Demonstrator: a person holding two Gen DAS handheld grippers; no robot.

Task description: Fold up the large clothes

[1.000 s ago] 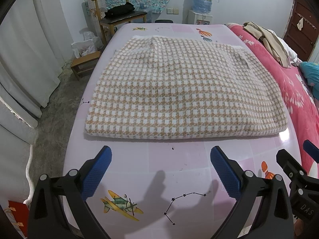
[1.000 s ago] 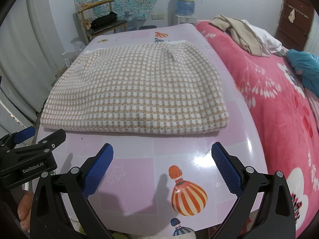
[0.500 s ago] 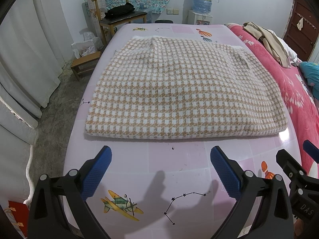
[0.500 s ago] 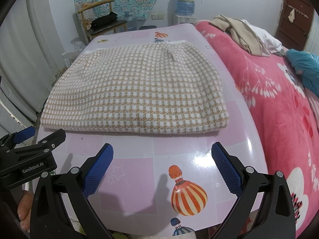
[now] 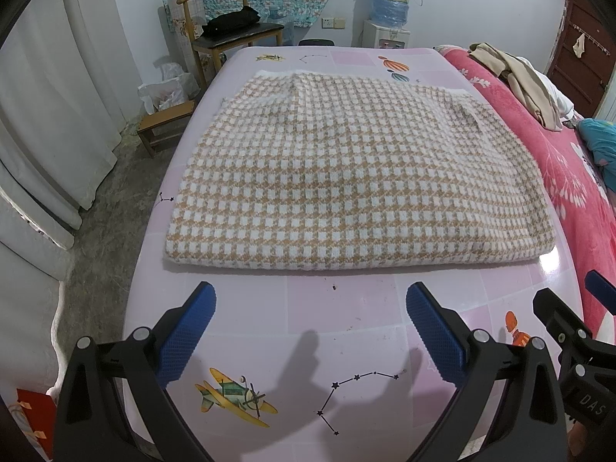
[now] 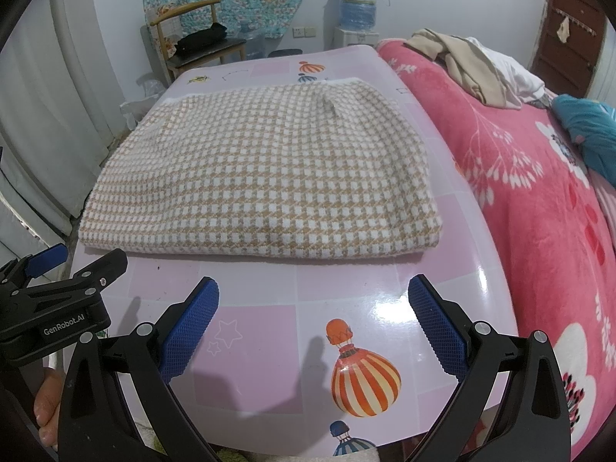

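Note:
A tan and white houndstooth garment (image 5: 327, 177) lies folded flat into a rectangle on the pink table (image 5: 338, 304); the right wrist view shows the same garment (image 6: 269, 177) on the table (image 6: 261, 327). My left gripper (image 5: 311, 300) hovers open just short of the garment's near edge, holding nothing. My right gripper (image 6: 313, 296) is open too, empty, near the table's front right, with blue pads (image 6: 435, 323) spread wide. Each gripper appears at the edge of the other's view.
A pink floral bed (image 6: 539, 200) borders the table on the right, with beige clothes (image 6: 469, 65) and a teal item (image 6: 589, 134) on it. A wooden chair (image 5: 231, 27), small stool (image 5: 165, 127), water dispenser (image 5: 389, 11) and white curtains (image 5: 50, 115) stand behind and left.

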